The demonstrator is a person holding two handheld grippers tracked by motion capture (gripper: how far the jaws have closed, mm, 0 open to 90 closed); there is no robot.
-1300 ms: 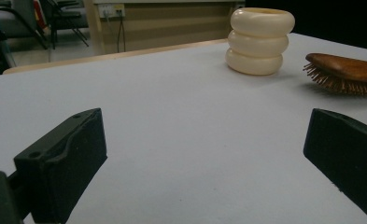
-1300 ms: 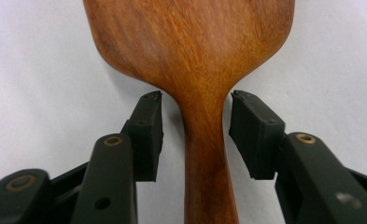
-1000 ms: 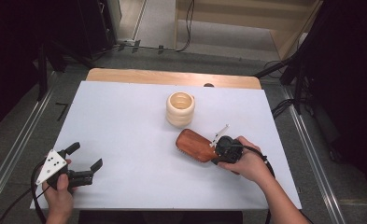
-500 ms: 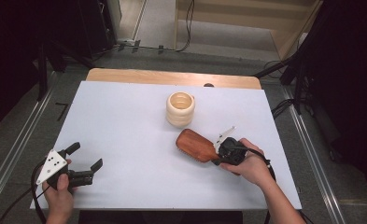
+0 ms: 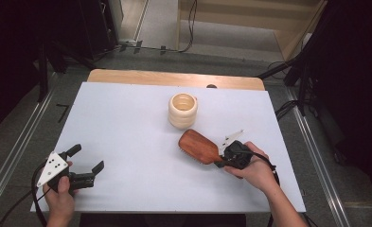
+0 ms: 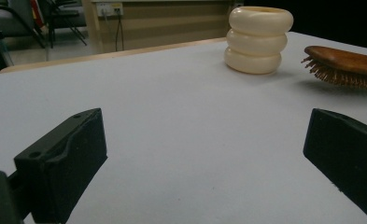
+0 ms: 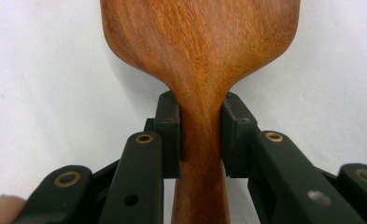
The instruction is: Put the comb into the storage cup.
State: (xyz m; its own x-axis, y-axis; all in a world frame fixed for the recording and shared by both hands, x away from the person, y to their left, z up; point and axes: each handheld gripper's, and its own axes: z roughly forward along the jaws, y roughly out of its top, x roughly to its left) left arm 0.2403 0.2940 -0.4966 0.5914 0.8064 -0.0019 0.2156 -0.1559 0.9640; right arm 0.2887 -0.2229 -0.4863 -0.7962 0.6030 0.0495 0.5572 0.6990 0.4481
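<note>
Wooden hairbrush (image 5: 199, 146), bristles down at 4 o'clock of the table (image 5: 127, 127), clenched at the neck by right tool (image 7: 201, 135). Grasp done; lift and carry toward cream ringed cup (image 5: 182, 110) at 11 o'clock likely left. Left tool (image 5: 84, 163) spread wide, idle.

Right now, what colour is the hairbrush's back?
Reddish-brown wood grain on the hairbrush, seen best in the right gripper view.

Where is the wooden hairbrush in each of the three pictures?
High view: the wooden hairbrush lies right of centre, its handle clamped by the right gripper.
Left gripper view: its bristly head is at the far right edge.
Right gripper view: it runs up the middle, handle between the jaws.
Shared landmark: the cream ringed cup, behind the brush in the left gripper view.
</note>
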